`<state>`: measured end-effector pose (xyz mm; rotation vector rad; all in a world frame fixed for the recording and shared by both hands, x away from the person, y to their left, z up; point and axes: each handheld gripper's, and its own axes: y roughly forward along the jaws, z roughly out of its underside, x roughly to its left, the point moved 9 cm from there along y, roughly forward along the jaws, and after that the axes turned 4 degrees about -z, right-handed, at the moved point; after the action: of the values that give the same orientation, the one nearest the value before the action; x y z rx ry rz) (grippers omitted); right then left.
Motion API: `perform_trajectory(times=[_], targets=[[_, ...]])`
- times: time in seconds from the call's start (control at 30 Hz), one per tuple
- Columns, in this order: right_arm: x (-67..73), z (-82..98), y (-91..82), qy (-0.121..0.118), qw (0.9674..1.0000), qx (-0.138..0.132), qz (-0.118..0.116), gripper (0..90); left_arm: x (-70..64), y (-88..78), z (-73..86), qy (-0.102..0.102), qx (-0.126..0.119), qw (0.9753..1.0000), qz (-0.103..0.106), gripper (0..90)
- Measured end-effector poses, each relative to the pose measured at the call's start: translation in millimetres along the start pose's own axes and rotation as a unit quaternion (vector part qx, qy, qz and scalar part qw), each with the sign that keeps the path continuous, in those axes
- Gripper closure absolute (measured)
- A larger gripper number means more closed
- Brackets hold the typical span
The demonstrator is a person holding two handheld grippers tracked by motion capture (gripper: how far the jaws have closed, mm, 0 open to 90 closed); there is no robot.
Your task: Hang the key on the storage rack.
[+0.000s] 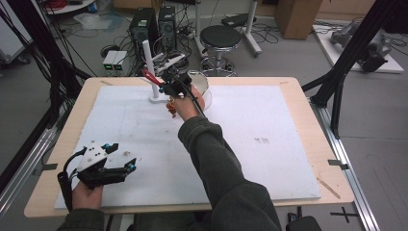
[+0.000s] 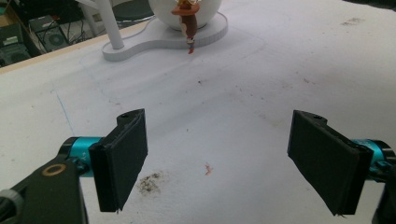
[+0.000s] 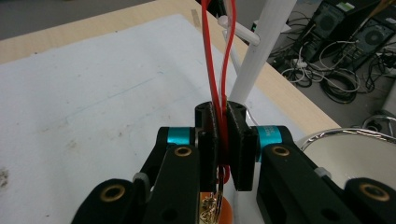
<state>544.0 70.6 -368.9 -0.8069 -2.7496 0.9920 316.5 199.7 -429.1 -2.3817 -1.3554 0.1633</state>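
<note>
Cables, computer towers and a black stool (image 1: pixel 220 36) crowd the floor behind a wooden bench (image 1: pixel 308 110) covered by a white mat (image 1: pixel 250 125), where a person works with a gripper in each hand. At the far edge of the mat, the right gripper (image 1: pixel 161 79) has its fingers pressed together on a red cord loop (image 3: pixel 219 70), from which a small orange-and-brown ornament (image 1: pixel 171 107) hangs below the hand, beside a white bowl (image 1: pixel 204 84). The loop runs upward and away from the fingers, its long axis roughly parallel to the white stand's (image 1: pixel 150 65) upright post, and its top lies close by a short side peg (image 3: pixel 238 29) on that post; judged from this, hooking the cord over the peg is the coming move, and it turns on raising the loop's open end just past the peg's tip. The right hand is plainly the nearer one. The left gripper (image 1: pixel 122 166) rests well apart at the near left corner, fingers (image 2: pixel 122 161) spread wide over bare, lightly stained mat. The right gripper view gives the pinch on the cord and the peg at close range; the left gripper view shows the ornament (image 2: pixel 187 21) dangling in front of the bowl, above the stand's flat base (image 2: pixel 154 42).
</note>
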Motion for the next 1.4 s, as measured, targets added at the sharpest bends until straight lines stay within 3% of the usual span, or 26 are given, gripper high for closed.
perform_trajectory(times=[1.1, 1.4], targets=[[-6.6, 5.5, 25.9, 0.007, 0.9988, 0.043, 0.021, 84.0, -0.5, 0.0, -0.5, -0.002, -0.001, 1.0000, 0.001, 20.5], [-7.2, 10.5, 32.0, 0.020, 0.9985, 0.050, 0.011, 83.8, -0.2, 0.1, -0.5, -0.002, -0.002, 1.0000, 0.001, 20.5]])
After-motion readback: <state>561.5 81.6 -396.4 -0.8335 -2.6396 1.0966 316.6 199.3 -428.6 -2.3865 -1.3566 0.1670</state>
